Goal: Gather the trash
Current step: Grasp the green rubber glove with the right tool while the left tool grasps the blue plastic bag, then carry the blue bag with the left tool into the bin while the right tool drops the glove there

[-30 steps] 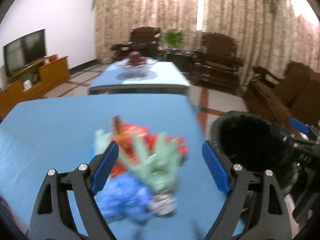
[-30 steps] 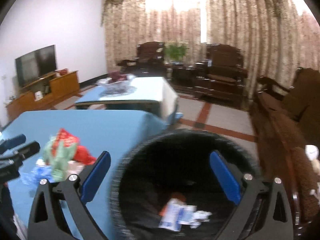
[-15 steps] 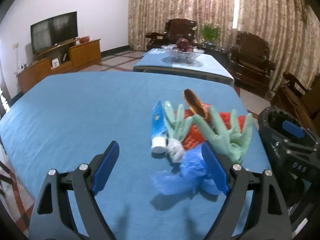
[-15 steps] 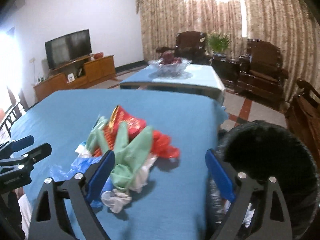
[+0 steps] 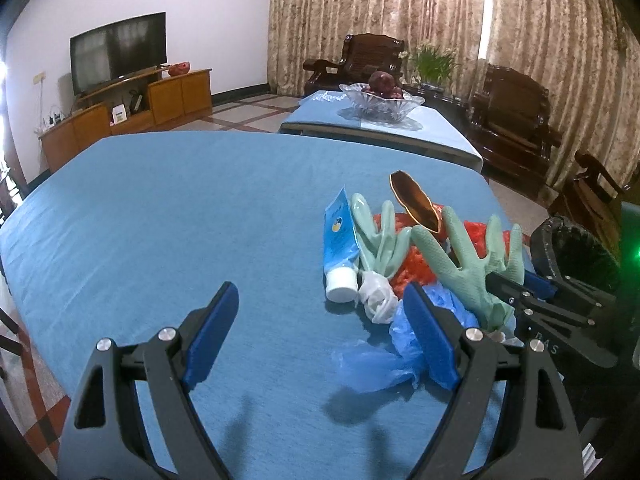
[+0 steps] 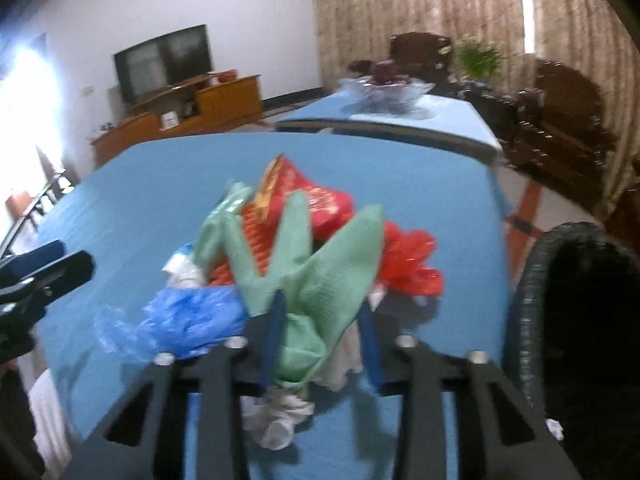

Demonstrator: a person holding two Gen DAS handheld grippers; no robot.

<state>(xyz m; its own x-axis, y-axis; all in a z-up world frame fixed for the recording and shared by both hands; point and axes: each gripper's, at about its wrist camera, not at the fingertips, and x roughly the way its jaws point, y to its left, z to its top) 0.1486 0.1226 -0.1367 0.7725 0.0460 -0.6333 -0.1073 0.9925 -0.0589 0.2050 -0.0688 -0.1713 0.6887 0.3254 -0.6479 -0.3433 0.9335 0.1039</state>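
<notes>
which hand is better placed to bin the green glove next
Right. The right hand-held gripper is closing with the green glove cuff between its pads, and the bin sits just beside it. The left hand-held gripper hangs open over bare cloth, holding nothing.

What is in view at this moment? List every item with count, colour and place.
Rubber gloves: two, pale green, in the trash pile on the table.
Tube: one, blue with white cap, left of pile.
Snack bag: one, red, under the gloves.
Plastic bag: one, blue, near side of pile.
Table: one, blue cloth.
Bin: one, black, right of table.
Fruit bowl: one, clear, far table.
TV: one, black, left wall.
Left gripper: open, empty.
Right gripper: closing on a glove cuff.
</notes>
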